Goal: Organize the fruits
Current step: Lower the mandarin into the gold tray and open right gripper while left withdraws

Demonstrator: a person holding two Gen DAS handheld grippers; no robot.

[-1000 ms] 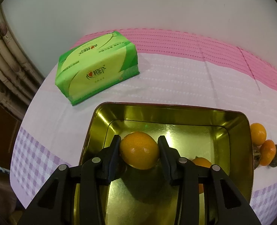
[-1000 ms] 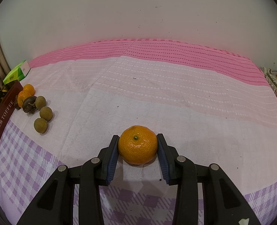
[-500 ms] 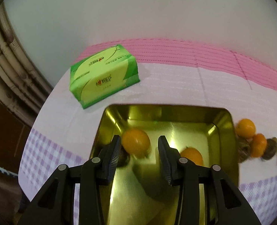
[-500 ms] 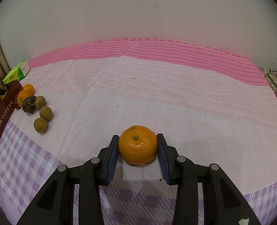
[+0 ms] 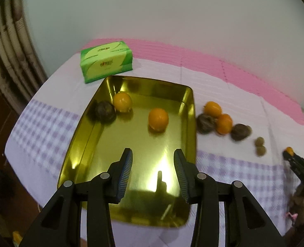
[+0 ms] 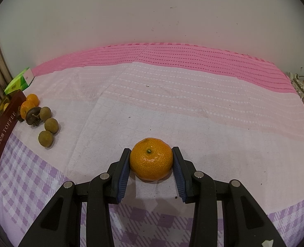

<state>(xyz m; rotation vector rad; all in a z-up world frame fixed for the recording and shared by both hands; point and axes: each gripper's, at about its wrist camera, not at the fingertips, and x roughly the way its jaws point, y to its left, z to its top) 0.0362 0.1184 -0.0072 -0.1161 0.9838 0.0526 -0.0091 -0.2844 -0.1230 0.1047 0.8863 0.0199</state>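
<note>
My left gripper (image 5: pixel 153 161) hangs above the near half of a gold metal tray (image 5: pixel 190 123), open and holding nothing. Inside the tray lie two orange fruits (image 5: pixel 122 102) (image 5: pixel 158 119) and one dark fruit (image 5: pixel 105 111). Right of the tray sits a cluster of two oranges (image 5: pixel 213 108), two dark fruits (image 5: pixel 206 120) and two small brown ones (image 5: pixel 260 146). My right gripper (image 6: pixel 151 160) is shut on a mandarin (image 6: pixel 151 158) that rests on the cloth. The same cluster (image 6: pixel 34 113) shows at the far left of the right wrist view, beside the tray's red side (image 6: pixel 3 132).
A green tissue pack (image 5: pixel 106 61) stands behind the tray near the wall. The table is covered by a pink and lilac-checked cloth (image 6: pixel 172 107). Rattan furniture (image 5: pixel 5 47) rises at the left edge. The right gripper with its mandarin (image 5: pixel 289 150) appears at the far right of the left wrist view.
My left gripper let go of the orange fruit, which now lies in the tray, and pulled back and up so the whole tray shows. The right gripper and mandarin stayed still.
</note>
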